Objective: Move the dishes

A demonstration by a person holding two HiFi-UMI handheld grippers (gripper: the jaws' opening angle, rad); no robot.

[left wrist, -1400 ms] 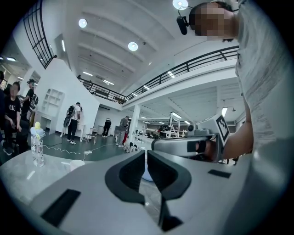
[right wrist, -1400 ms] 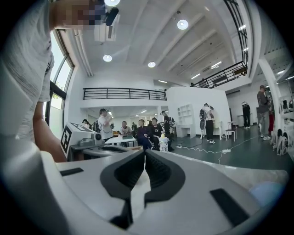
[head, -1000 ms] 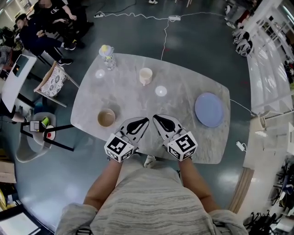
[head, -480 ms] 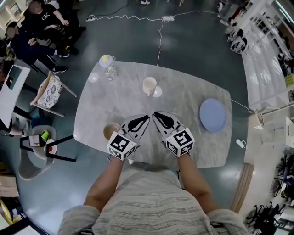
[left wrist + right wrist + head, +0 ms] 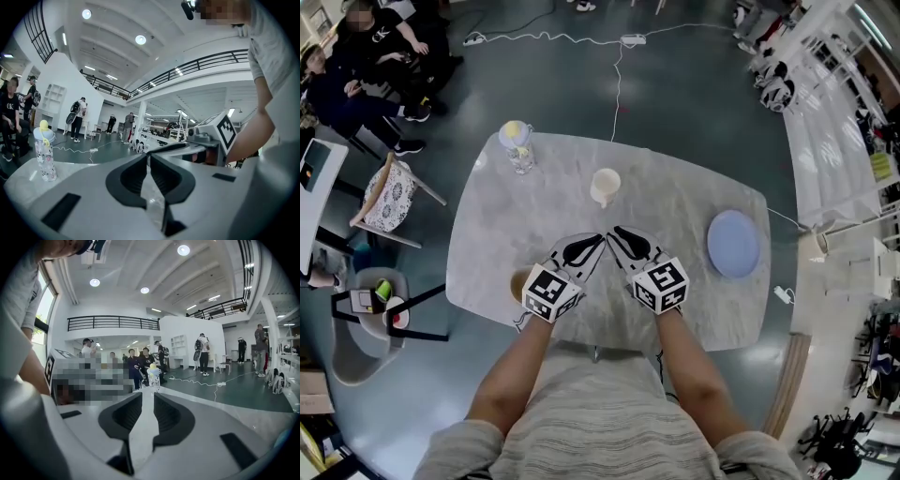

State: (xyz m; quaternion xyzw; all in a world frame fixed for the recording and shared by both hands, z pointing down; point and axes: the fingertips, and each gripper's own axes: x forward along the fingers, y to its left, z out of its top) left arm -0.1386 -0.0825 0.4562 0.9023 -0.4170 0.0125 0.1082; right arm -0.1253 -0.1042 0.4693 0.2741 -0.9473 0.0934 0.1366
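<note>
1. head view: a marble table (image 5: pixel 487 234) carries a bowl (image 5: pixel 517 279) at the near left edge, half hidden under the left gripper (image 5: pixel 587 247). a cup (image 5: pixel 605 186) stands mid-table, a blue plate (image 5: pixel 734 244) lies far right, and a bottle (image 5: pixel 517 145) stands at the far left corner. the right gripper (image 5: pixel 626 244) hangs just beside the left one, tips close together over bare table. neither holds a dish.
2. left gripper view: jaws pressed almost tip to tip, nothing between them. the bottle (image 5: pixel 44 152) is off to the left; no dish in sight.
3. right gripper view: jaws a narrow slit apart, empty. the bottle (image 5: pixel 153 375) lines up far beyond the gap.
4. handling, my guess: bowl, cup and plate look ceramic, so stiff, smooth, breakable, with some weight. take the bowl and plate by the rim, the cup by its wall. the flat plate may slip.
</note>
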